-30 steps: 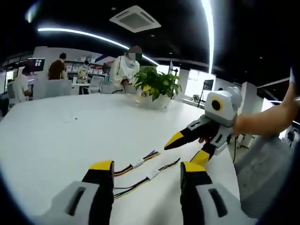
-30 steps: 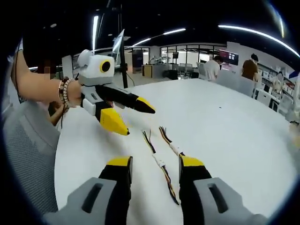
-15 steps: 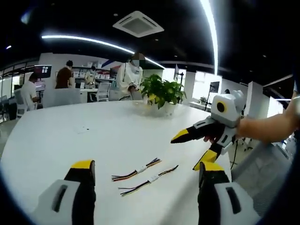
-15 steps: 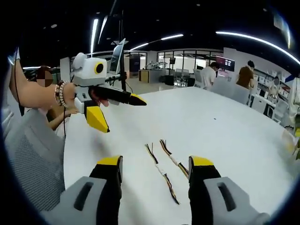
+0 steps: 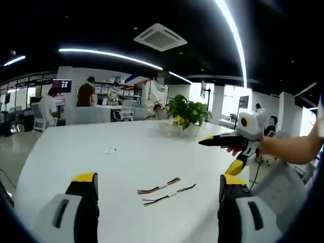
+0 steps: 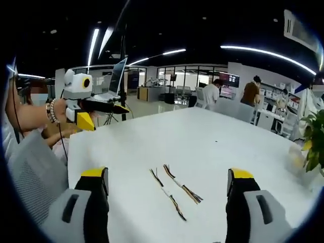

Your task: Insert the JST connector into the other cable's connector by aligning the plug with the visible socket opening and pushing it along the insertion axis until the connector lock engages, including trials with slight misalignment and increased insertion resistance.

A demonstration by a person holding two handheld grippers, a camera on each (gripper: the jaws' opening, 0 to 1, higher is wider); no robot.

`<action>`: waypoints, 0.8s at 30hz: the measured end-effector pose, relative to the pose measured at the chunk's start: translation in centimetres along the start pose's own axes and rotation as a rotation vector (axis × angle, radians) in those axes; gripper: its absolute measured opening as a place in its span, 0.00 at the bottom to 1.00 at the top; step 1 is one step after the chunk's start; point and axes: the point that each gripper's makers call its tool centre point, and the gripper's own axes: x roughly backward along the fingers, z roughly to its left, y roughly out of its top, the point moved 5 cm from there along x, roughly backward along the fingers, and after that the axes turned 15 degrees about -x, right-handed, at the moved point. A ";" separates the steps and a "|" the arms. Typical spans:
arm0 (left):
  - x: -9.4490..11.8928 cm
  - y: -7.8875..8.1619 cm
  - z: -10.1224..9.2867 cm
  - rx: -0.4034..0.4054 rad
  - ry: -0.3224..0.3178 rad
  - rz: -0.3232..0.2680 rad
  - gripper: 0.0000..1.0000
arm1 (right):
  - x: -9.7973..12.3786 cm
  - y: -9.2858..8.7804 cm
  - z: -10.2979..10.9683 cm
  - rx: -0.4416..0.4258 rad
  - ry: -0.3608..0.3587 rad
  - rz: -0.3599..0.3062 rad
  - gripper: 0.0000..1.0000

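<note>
Meanwhile both the left gripper [image 5: 157, 187] and right gripper [image 6: 167, 179] gape wide, holding nothing, with two cables [image 5: 162, 190] lying side by side at lower centre on the white table [image 5: 126, 152].

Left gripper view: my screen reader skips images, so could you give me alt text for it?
Two multicoloured cables lie side by side, unjoined, on a white table, between the left gripper's wide-open yellow-tipped jaws. The right gripper hangs open at the right; a potted plant stands behind.

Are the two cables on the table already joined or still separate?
Separate. The two cables lie side by side on the white table, apart, each with its own connector.
</note>
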 end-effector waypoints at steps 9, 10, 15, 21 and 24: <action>5.6 0.6 0.2 0.088 0.168 -0.092 0.99 | 3.3 1.2 -0.2 0.008 -0.113 -0.105 1.00; 6.3 0.4 0.0 0.078 0.177 -0.088 0.99 | 3.7 1.2 -0.2 0.006 -0.121 -0.111 1.00; 8.6 0.2 -0.7 0.059 0.217 -0.073 0.99 | 6.0 1.0 -0.3 0.035 -0.202 -0.139 1.00; 11.4 -0.5 -2.1 0.044 0.265 -0.056 0.99 | 8.2 0.0 0.0 0.004 -0.252 -0.187 1.00; 12.1 -1.3 -3.1 0.047 0.264 -0.042 0.99 | 9.4 -0.9 0.6 0.025 -0.261 -0.179 1.00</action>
